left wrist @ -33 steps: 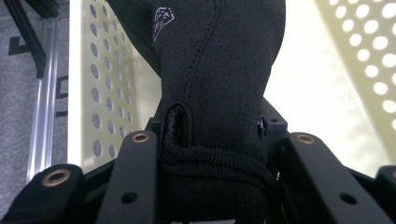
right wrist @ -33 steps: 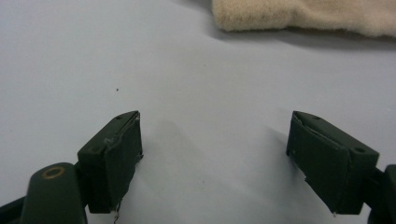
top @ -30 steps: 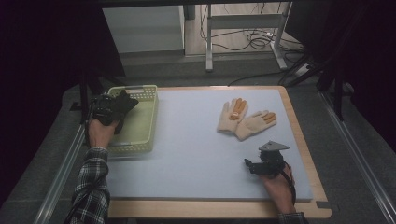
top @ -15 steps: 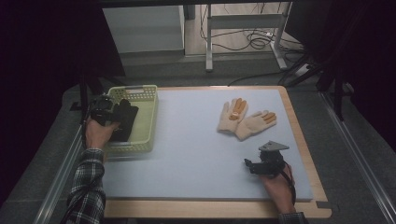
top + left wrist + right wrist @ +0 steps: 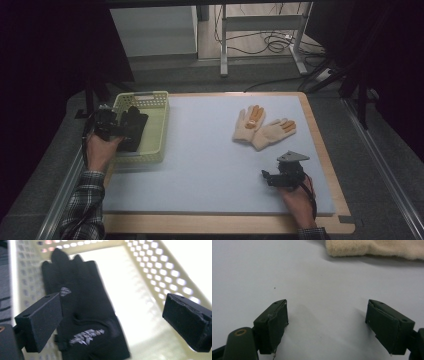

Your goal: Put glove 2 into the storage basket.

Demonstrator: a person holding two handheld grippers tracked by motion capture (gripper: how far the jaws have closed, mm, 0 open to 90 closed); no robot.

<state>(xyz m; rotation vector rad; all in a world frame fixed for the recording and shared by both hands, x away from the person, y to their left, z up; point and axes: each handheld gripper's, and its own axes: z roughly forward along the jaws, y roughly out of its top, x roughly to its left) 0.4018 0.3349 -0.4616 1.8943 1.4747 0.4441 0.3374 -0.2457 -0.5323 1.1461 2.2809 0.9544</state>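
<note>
Dim room, pale blue mat (image 5: 200,165). Black glove (image 5: 85,322) lay limp in the yellow basket (image 5: 156,131), left gripper (image 5: 112,315) jaws just opened wide, right gripper (image 5: 327,325) gaping empty. Soft, light; I'd pinch the cuff.

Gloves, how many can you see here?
3: two cream gloves lying together on the blue mat, and a black glove in the yellow basket. Another could hide beneath it.
</note>
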